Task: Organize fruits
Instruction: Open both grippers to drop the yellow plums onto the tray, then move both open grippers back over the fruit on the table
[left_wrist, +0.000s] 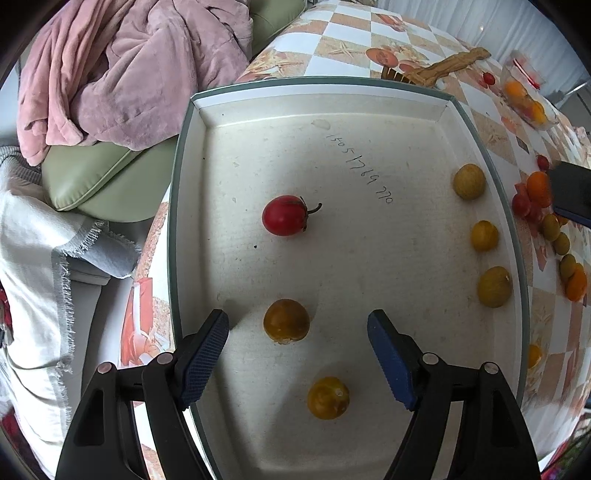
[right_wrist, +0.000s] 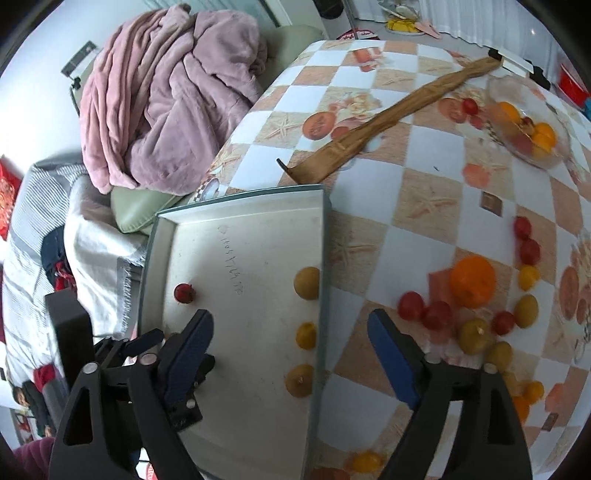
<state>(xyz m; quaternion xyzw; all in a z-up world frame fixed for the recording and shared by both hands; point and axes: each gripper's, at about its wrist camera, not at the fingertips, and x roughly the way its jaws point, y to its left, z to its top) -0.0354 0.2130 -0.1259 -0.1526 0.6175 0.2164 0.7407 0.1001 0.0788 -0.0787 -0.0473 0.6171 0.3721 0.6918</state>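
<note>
Two hand-held grippers above a shallow white rectangular tray with a grey-green rim (left_wrist: 177, 206), which lies on a table covered by an orange-and-white checked cloth (right_wrist: 424, 177).

Left gripper (left_wrist: 297, 325): jaws well apart and pointing almost straight down. Nothing is clamped. A small dull-yellow round fruit (left_wrist: 286, 320) rests on the tray floor between the blue ribbed pads, touching neither.

Right gripper (right_wrist: 290, 328): jaws spread wide and empty, straddling the tray's right wall. One pad hangs over the tray, the other over the cloth.

Fruit already in the tray: a red cherry tomato with a green stalk (left_wrist: 285, 215) farther along the floor; a second yellow fruit (left_wrist: 328, 397) nearer the camera; three yellow-green round fruits in a column (left_wrist: 484, 235) just inside the right wall.

Fruit not yet sorted: a loose cluster of red, yellow and green small fruits around a larger orange tangerine (right_wrist: 472, 281), on the cloth to the right of the tray. More fruit sits in a clear bowl (right_wrist: 528, 129) at the far side, near a long brown wooden back-scratcher (right_wrist: 388, 114).

Likely hazards, judged from this layout: the round fruit in the tray can roll if a descending pad nudges it, breaking the rows. The loose cluster is crowded, so a wide grasp could scatter neighbours toward the table edge. Soft tomatoes could split under a hard squeeze. A pad may strike the tray wall.
</note>
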